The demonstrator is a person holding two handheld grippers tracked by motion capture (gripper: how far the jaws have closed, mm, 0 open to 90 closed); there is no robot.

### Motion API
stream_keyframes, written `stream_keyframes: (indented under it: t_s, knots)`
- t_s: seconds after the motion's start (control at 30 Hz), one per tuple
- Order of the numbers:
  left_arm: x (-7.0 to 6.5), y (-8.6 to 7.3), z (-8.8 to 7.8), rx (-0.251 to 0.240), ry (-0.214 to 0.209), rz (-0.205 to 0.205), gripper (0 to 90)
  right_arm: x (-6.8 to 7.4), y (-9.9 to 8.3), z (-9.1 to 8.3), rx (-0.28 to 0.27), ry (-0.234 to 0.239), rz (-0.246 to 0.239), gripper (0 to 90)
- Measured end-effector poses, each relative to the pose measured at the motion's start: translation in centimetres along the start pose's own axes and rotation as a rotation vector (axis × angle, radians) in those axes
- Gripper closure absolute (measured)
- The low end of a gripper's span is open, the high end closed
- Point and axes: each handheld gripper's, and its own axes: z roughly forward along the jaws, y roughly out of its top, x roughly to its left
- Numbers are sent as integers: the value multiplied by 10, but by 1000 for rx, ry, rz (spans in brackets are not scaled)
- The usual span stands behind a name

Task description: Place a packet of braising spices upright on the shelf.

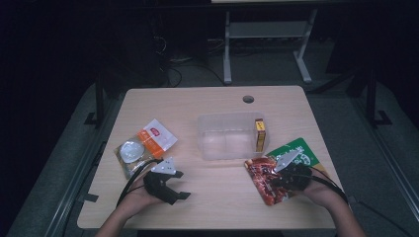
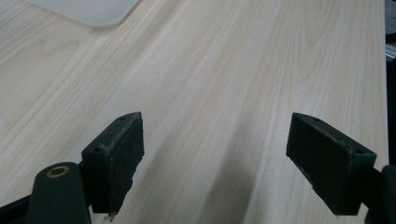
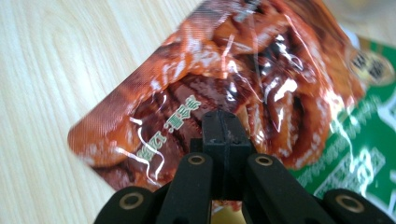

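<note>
Right gripper [image 1: 291,178] [image 3: 226,126]: jaws pressed together, clamped on the near edge of one red snack pouch [image 1: 266,178] [image 3: 205,88]. Pouch at the table's near right, partly over one green packet [image 1: 302,154] [image 3: 369,154] lying beneath and beyond it. Cannot tell whether the pouch is lifted or flat.

Left gripper [image 1: 168,186] [image 2: 215,154]: jaws spread wide, nothing between them, hovering over bare wood at near left. Grey three-cornered plate on top; black cable trailing back toward the forearm.

Count on the table [image 1: 212,207]:
- 1 red pouch, gripped
- 1 green packet, under it
- 1 clear plastic bin [image 1: 228,137] [image 2: 88,9], mid-table, looks empty
- 1 small yellow box [image 1: 260,134], upright, against the bin's right wall; inside or outside, cannot tell
- 1 orange-and-white sachet [image 1: 156,137], left side
- 1 clear bag with a round pale item [image 1: 131,152], overlapping the sachet, just beyond the left gripper
- 1 round cable hole [image 1: 248,98] at the far edge

Between pouch and bin: open wood, only the yellow box near the bin's right side. Beyond the table: dark floor, a white desk frame [image 1: 267,44], cables.
</note>
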Motion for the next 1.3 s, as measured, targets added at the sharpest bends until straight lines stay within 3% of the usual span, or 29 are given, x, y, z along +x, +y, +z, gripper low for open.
stream_keyframes:
  t_s: [0.13, 0.17, 0.27, 0.43, 0.6, 0.7, 0.83, 1.07, 1.3]
  knots:
    - [0, 0, -1, 0, -5, -2, 187, -10, -1, -6, -44, -32, 40, 900]
    - [0, 0, -1, -1, -3, -1, 187, -15, -3, -13, -73, -44, 85, 900]
    - [0, 0, 0, -3, -3, -2, 187, -34, -11, -24, -106, -137, 152, 900]
    - [0, -1, 0, 5, -3, 7, 187, -63, -31, -33, -112, -269, 285, 900]
    - [0, -1, 0, 3, -4, 2, 187, -83, -51, -34, -80, -373, 378, 900]
    - [0, -2, 0, 10, -5, 4, 187, -89, -63, -32, -65, -386, 413, 900]
    - [-1, -2, 1, 5, -8, -3, 187, -91, -71, -29, -62, -358, 431, 900]
    - [0, -2, 2, 7, -9, 1, 186, -89, -74, -29, -73, -326, 427, 900]
    - [-2, -2, 3, 9, -15, 0, 187, -84, -73, -28, -89, -287, 394, 900]
